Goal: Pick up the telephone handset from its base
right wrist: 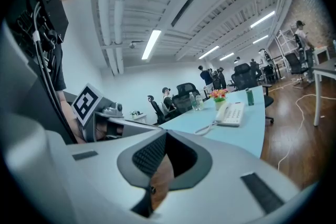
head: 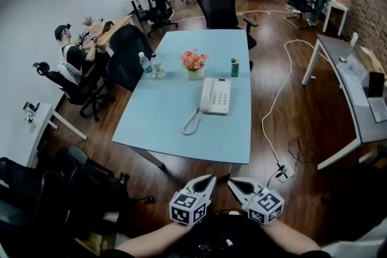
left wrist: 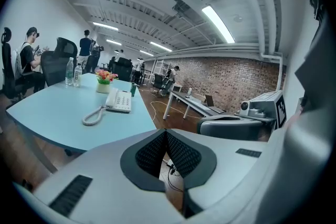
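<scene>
Fingers of left gripper (head: 211,177) and right gripper (head: 230,181) are closed together on nothing; the handset (head: 207,95) is not yet lifted from its base (head: 221,96)

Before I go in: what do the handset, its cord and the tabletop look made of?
Handset: likely hard plastic, off-white, smooth moulded shape. Cord: coiled, probably plastic-sheathed, same pale colour. Tabletop: pale blue, flat, even, fairly matte; perhaps laminate, unconfirmed.

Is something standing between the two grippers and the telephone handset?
Nothing visible does. Between the left gripper, the right gripper and the handset is only floor and bare table; the coiled cord lies flat at the near left.
</scene>
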### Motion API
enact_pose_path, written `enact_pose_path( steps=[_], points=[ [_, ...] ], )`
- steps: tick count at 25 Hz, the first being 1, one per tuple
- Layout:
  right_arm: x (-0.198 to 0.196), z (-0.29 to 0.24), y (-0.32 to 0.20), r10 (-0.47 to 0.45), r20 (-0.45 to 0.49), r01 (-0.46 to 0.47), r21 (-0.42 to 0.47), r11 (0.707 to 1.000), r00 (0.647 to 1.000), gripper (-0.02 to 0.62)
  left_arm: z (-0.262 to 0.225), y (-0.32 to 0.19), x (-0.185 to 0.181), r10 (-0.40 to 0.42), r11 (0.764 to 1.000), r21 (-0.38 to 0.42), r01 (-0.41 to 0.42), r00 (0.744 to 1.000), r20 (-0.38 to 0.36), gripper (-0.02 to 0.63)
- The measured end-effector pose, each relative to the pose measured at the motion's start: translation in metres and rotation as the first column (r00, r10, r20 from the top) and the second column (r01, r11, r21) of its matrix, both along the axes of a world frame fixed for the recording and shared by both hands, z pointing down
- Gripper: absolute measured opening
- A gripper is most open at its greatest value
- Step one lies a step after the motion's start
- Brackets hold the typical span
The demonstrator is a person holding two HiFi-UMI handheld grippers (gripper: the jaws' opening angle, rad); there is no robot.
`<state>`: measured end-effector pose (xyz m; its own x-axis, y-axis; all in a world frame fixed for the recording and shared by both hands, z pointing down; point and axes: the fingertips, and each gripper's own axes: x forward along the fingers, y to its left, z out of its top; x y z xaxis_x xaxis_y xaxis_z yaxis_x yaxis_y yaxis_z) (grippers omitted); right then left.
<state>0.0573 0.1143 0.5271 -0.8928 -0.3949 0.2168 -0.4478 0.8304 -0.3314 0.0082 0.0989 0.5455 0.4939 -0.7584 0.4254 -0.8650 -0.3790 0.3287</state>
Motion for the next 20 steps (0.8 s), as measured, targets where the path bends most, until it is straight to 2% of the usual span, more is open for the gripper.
enact_pose_path(
  steps=[8,20],
  points=[
    [-0.011,0.006,-0.032,0.030,0.004,-0.029,-0.024,0.999,1.000,0.017,0.002,-0.033,-0.012,0.019,1.000,-0.014,-0.019,1.000,0.022,0.000],
    [-0.036,0.002,-0.117,0.083,-0.046,-0.083,0.003,0.997,0.996,0.017,-0.007,-0.128,-0.044,0.033,0.999,0.006,-0.033,0.999,-0.037,0.000]
  ],
)
